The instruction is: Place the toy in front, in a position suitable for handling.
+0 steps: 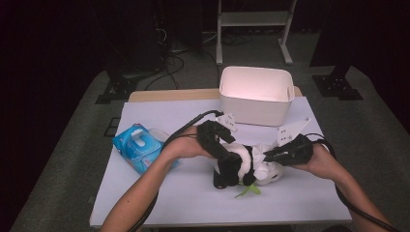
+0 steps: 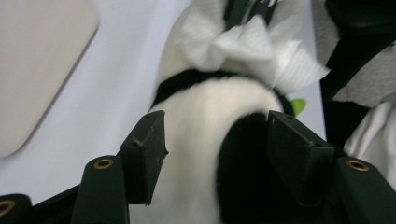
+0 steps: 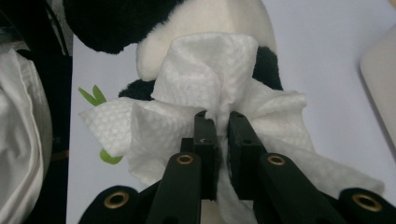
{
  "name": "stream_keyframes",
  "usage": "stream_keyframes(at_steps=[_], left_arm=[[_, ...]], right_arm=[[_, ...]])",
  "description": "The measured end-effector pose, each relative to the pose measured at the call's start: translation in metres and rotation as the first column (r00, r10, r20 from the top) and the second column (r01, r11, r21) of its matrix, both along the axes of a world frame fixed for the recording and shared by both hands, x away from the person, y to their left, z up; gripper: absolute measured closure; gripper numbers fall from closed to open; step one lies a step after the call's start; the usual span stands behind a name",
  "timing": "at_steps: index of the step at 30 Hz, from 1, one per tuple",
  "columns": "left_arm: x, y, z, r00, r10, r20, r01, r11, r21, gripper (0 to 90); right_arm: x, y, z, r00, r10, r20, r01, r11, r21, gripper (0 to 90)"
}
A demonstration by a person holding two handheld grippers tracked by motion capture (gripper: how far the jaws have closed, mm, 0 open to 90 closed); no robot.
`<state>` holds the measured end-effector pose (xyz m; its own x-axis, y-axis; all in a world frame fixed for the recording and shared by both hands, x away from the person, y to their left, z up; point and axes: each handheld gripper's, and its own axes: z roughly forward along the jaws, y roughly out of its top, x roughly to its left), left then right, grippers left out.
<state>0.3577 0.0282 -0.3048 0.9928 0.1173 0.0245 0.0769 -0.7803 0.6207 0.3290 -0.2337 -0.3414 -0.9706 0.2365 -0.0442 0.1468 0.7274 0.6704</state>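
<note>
Spread left gripper (image 2: 212,154) astride black-and-white plush panda (image 1: 237,166), right gripper (image 3: 223,122) pinching crumpled white wipe (image 3: 210,70) against it, bare pale tabletop (image 1: 193,193) nearside.

Bright desk, dark room around it.
We see the desk (image 1: 193,193) evenly lit from above, the white bin (image 1: 256,94) glaring slightly, the surroundings dim; in both gripper views the near jaws look soft, mildly blurred.

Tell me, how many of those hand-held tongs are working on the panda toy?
2. The left tongs straddle the panda toy at its black-and-white body; the right tongs pinch a white wipe pressed against the toy.
</note>
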Motion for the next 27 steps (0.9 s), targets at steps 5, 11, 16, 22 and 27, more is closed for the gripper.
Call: stream_keyframes(at_steps=[5,11,16,22,27], left_arm=[[0.0,0.003,-0.016,0.9989,0.001,-0.047,-0.001,1.0,0.005,39.6],[-0.004,0.004,-0.024,0.9982,0.001,-0.06,-0.002,1.0,-0.007,41.7],[-0.009,0.004,-0.025,0.999,-0.002,-0.044,0.002,1.0,-0.008,42.3],[-0.011,0.006,-0.026,0.9992,0.002,-0.04,-0.003,0.9999,-0.016,42.5],[-0.01,0.009,-0.028,0.9989,0.006,-0.047,-0.007,0.9996,-0.026,42.5]], right_arm=[[-0.005,0.0,-0.002,1.0,-0.002,0.004,0.001,1.0,0.021,82.6],[-0.006,0.009,0.002,0.9993,0.014,0.035,-0.015,0.999,0.03,82.6],[-0.012,-0.003,0.007,0.9989,0.002,0.046,-0.002,1.0,0.008,82.7],[-0.021,-0.035,0.003,0.9976,-0.06,0.035,0.059,0.998,0.019,82.8],[-0.024,-0.066,-0.009,0.9896,-0.143,0.012,0.143,0.99,-0.008,82.6]])
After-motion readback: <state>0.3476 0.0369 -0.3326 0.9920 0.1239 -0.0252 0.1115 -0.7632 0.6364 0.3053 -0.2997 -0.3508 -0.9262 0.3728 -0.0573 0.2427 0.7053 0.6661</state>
